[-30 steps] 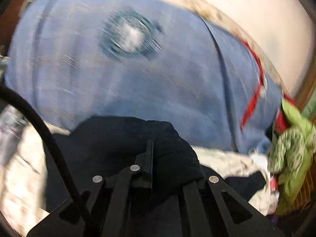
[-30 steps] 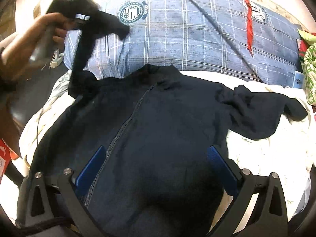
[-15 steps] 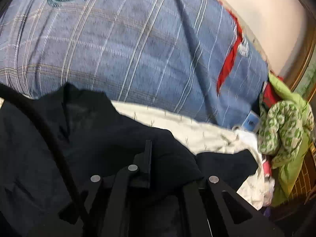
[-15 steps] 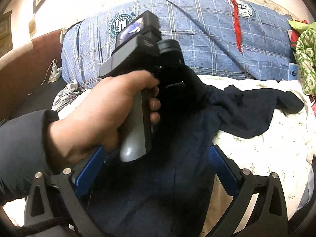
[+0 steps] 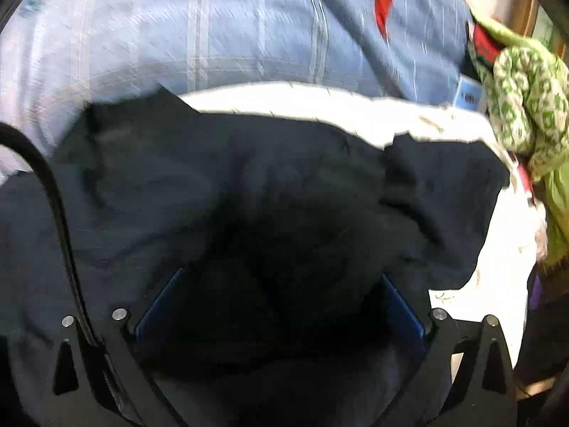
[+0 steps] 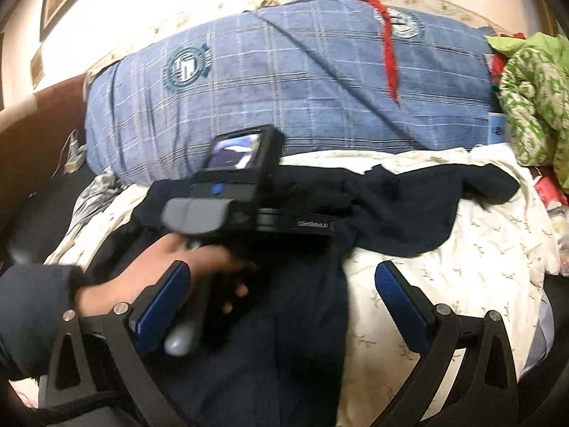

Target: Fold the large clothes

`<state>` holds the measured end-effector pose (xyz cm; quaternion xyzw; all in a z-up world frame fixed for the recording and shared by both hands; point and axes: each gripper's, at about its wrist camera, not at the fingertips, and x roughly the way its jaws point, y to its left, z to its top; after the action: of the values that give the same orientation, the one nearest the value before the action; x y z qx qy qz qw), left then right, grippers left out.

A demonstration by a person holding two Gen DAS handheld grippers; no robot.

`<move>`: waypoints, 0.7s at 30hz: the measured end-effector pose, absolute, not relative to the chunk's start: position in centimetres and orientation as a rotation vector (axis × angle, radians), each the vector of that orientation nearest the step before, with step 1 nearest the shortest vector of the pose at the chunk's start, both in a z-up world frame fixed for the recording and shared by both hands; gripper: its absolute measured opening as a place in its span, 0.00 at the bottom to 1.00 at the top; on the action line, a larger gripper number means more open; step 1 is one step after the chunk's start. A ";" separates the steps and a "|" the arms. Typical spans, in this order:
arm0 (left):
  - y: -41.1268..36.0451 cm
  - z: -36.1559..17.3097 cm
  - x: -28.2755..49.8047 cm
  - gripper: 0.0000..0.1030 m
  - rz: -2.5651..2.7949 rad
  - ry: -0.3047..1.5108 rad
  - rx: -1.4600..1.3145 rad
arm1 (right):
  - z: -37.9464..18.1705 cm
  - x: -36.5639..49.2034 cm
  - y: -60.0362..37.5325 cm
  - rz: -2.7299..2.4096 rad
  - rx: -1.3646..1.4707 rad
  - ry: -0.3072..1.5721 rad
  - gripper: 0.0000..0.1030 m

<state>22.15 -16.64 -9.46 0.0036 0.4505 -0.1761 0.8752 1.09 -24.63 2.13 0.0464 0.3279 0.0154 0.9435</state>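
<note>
A dark navy zip jacket (image 6: pixel 284 348) lies on the white flowered bedsheet (image 6: pixel 462 284), one sleeve (image 6: pixel 434 206) stretched out to the right. In the left wrist view my left gripper (image 5: pixel 281 295) hovers low over the jacket (image 5: pixel 249 178). Its jaws are opening and stand wide. A dark bunch of sleeve lies between the blue pads (image 5: pixel 160 302), and they do not press on it. My right gripper (image 6: pixel 281 295) stands open above the jacket's lower body, gripping nothing. A person's hand (image 6: pixel 170 270) holding the left tool crosses in front of it.
A long blue plaid bolster (image 6: pixel 302 89) runs along the head of the bed, also filling the top of the left wrist view (image 5: pixel 213 35). A heap of green patterned clothes (image 6: pixel 533 99) sits at the far right. A brown headboard edge (image 6: pixel 32 135) is at the left.
The left gripper came down and across from the bolster onto the jacket with the sleeve, then its jaws went from shut to wide open. The right gripper shifted slightly.
</note>
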 end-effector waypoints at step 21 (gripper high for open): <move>-2.5 -0.6 9.0 1.00 -0.150 0.702 -0.014 | 2.1 6.4 -43.5 -0.244 0.403 0.786 1.00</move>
<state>9.01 -2.51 -0.60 -0.0067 0.3437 -0.0735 0.9362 6.37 -43.55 2.15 0.1947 0.3793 -0.1179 0.8968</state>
